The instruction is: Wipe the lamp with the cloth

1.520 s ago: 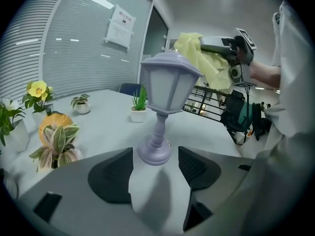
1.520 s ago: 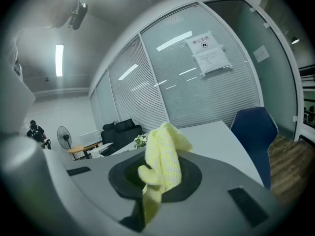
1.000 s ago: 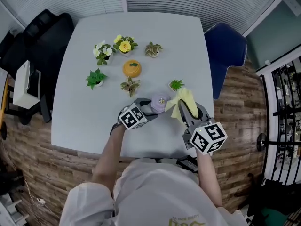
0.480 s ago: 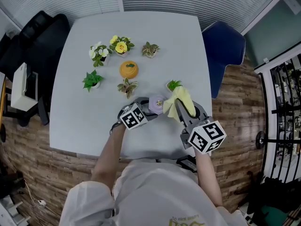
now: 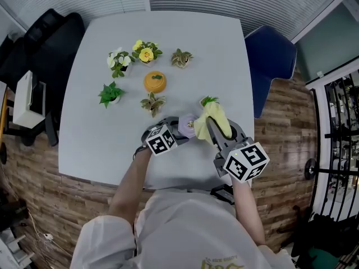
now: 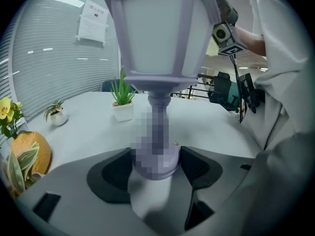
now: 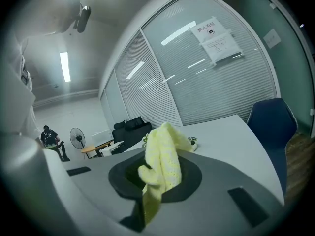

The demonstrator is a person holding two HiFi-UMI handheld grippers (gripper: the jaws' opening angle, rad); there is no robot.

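A small lilac lantern-shaped lamp (image 5: pixel 187 124) stands on the grey table (image 5: pixel 106 144) in front of me. My left gripper (image 5: pixel 179 126) is shut on the lamp's base (image 6: pixel 156 162), its pads pressed to both sides. The lamp's shade (image 6: pixel 157 31) fills the top of the left gripper view. My right gripper (image 5: pixel 215 126) is shut on a pale yellow cloth (image 5: pixel 213 116), which bunches up between the jaws (image 7: pixel 162 168). In the head view the cloth lies against the lamp's right side.
Several small potted plants (image 5: pixel 119 60) and an orange pumpkin-like ornament (image 5: pixel 155 82) stand on the far half of the table. A tiny green plant (image 5: pixel 206 101) sits just behind the cloth. A blue chair (image 5: pixel 269 58) is at the right, black chairs (image 5: pixel 39 43) at the left.
The cloth has shifted slightly left, closer against the lamp. The left gripper keeps its hold on the lamp's base.
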